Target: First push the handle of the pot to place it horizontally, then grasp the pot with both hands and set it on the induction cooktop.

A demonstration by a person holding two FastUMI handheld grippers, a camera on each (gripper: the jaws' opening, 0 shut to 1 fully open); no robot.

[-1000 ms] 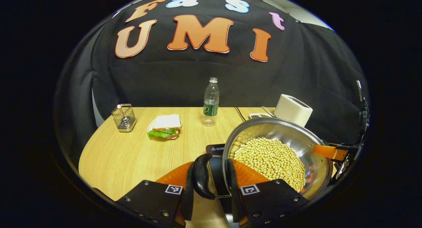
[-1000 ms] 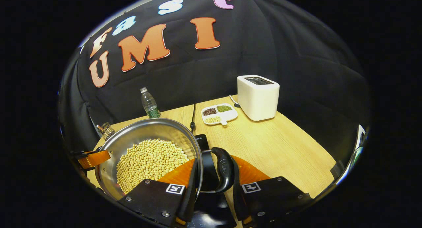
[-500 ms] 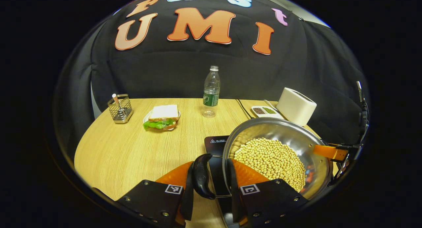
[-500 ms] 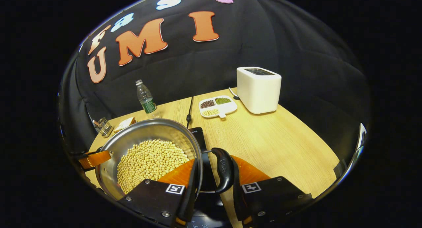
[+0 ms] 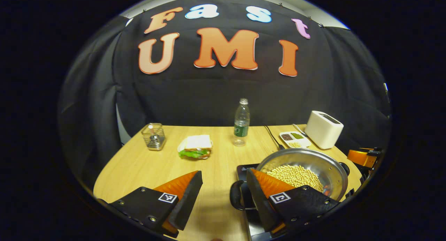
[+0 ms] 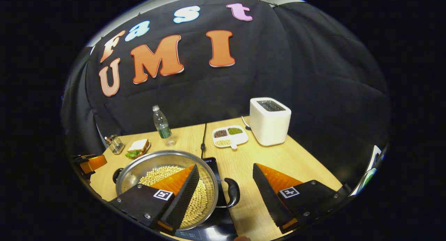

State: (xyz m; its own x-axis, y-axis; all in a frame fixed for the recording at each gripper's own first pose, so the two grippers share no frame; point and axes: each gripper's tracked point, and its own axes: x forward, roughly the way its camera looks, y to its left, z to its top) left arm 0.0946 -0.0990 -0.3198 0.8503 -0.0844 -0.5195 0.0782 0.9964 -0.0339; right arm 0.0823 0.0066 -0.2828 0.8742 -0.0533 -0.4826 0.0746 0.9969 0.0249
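While both grippers are hanging with their jaws spread wide and nothing between them, the pot [image 5: 306, 173] is sitting on the induction cooktop [image 5: 243, 169] near the front edge of the table [image 5: 139, 167], full of soybeans [image 5: 296, 175]. In the left gripper view, the left gripper [image 5: 223, 192] is hovering above the table with the pot's near handle [image 5: 236, 199] lying just beside its right-hand finger, apart from it as far as I can tell. In the right gripper view, the right gripper [image 6: 226, 188] is sitting above the other handle [image 6: 232, 192], one finger overhanging the beans.

The placing looks done, so the risk now is in the pulling away. A finger sweeping sideways could be catching a handle loop and dragging the pot off centre, or tipping it enough to spill beans. The right gripper's finger, if dipping, could be scattering beans over the rim. How squarely the pot is sitting on the cooktop is hard to judge, since the pot is hiding most of the plate.
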